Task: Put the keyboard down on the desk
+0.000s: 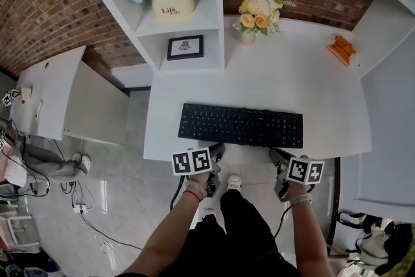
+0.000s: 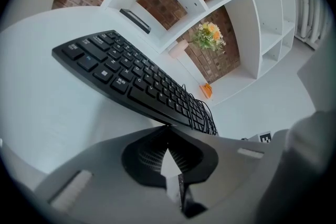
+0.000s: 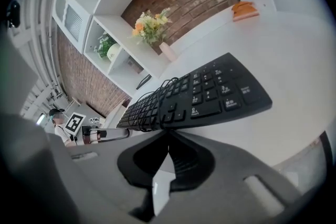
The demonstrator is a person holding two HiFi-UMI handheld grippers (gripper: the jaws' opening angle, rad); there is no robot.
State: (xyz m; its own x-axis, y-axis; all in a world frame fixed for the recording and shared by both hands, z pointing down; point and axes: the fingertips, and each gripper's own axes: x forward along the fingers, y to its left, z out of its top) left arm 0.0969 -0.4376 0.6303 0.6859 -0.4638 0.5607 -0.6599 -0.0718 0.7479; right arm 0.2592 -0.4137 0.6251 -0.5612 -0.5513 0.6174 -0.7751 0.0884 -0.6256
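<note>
**Keyboard sitting on the desk, both jaws closed**

Head view: keyboard (image 1: 240,125) lies flat on the desk (image 1: 292,68), just ahead of the left gripper (image 1: 216,154) and right gripper (image 1: 279,157).

Left gripper view: jaws pressed together, empty, tips at its near edge.

Right gripper view: same, with a coiled cable (image 3: 152,98) beyond the tips.

We reckon it's light and stiff, so grab the front lip. The flower vase (image 1: 248,36) is far ahead.

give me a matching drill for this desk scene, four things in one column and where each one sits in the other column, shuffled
Things
1. keyboard
2. pot of blue flowers
3. framed picture
4. orange object

Places
A. lower shelf compartment
B. near the front edge of the desk
C. back right of the desk
D. upper shelf compartment

Pairs: 1-B, 2-D, 3-A, 4-C
</note>
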